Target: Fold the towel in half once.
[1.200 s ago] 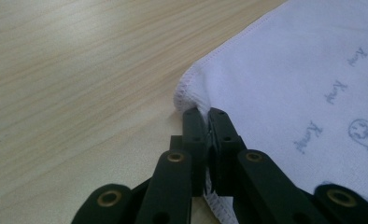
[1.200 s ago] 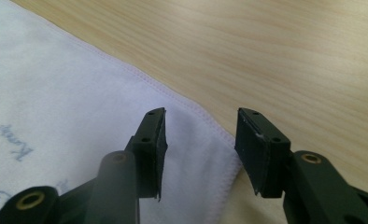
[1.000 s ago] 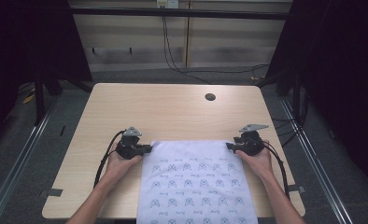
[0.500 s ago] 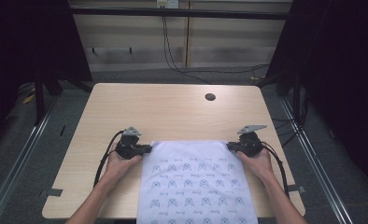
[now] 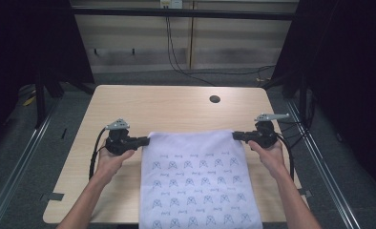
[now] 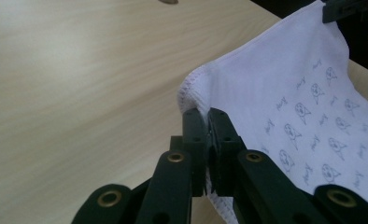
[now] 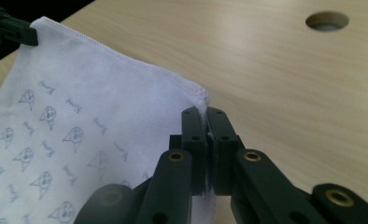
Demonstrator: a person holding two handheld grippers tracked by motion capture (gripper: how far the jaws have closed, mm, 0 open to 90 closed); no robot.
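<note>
In the high view, a person is holding the far edge of a white printed cloth [image 5: 195,181] stretched between two grippers: the left gripper [image 5: 143,140] is pinching the far-left corner and the right gripper [image 5: 237,135] the far-right corner, each pointing inward toward the other. The cloth's far edge is running left to right between them, raised off the table [image 5: 176,107], while the rest is sloping down toward the person and hanging over the near edge of the table. Its long axis is running near to far, so each hand is sitting at one end of the short far edge, neither nearer than the other. A round hole [image 5: 214,99] is lying in the table beyond, to the right. In the left gripper view, the jaws are pressing together on the stitched corner of the cloth, with the fabric spreading away to the right toward the other gripper at the top right. In the right gripper view, the jaws — having just been closing — are clamping the opposite corner, the cloth fanning out to the left. Judging from this, any coming move — a lift, a fold toward the near side — is depending on both corners travelling level and together, keeping that far edge taut.
</note>
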